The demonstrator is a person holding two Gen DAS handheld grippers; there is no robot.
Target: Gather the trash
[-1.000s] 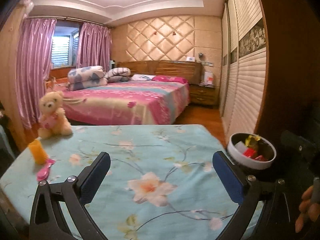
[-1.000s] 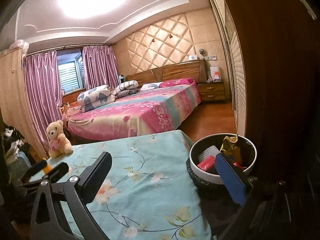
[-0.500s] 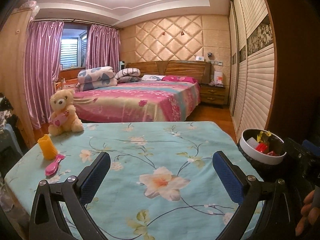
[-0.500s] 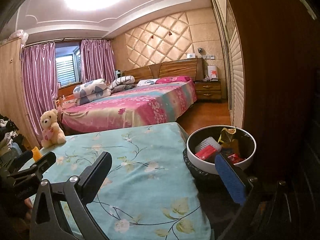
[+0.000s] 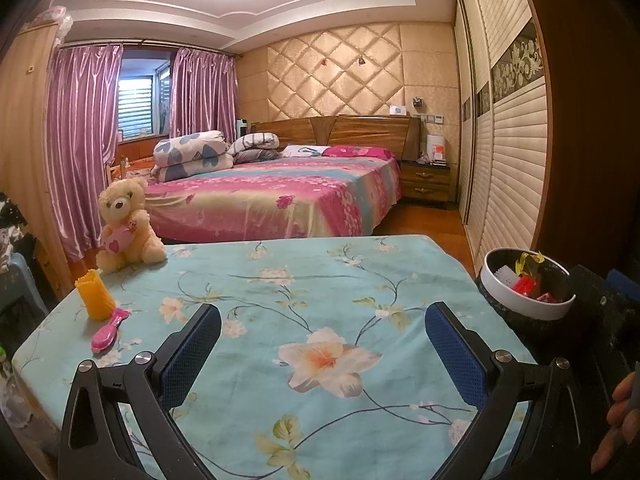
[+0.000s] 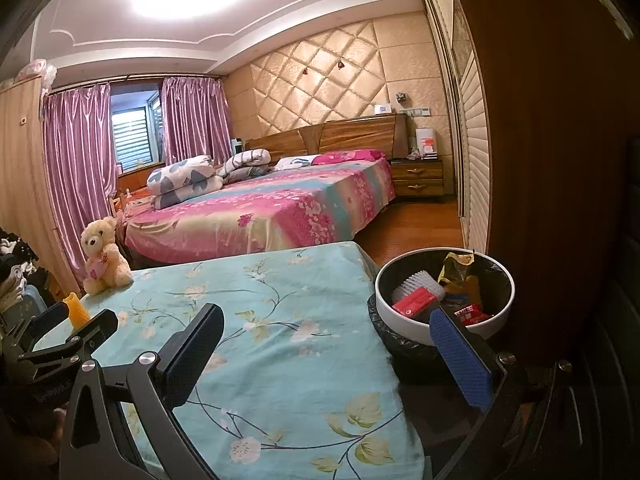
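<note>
My left tongs [image 5: 322,334]: spread wide, empty, over floral tabletop [image 5: 280,280]. My right tongs [image 6: 332,344]: same. Trash bin [image 6: 404,320] at 2 o'clock off tabletop edge, wrappers [image 6: 416,300] inside. Teddy bear [image 5: 124,228], orange cup [image 5: 96,296], pink brush [image 5: 108,330] at 10 o'clock.

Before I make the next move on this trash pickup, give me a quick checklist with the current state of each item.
1. Left tool empty and open: ok, fingers spread wide, nothing between them.
2. Right tool empty and open: ok, nothing held.
3. Trash bin reachable: ok, beside the table's right edge, right tool near its rim.
4. Bin has room: ok, wrappers and a white brush lie low inside.
5. Trash left on the floral tablecloth: cannot tell; only a teddy bear, orange cup and pink hairbrush show, none clearly trash.
6. Tools clear of each other: ok, the left tool is well apart at the right wrist view's left edge.
</note>
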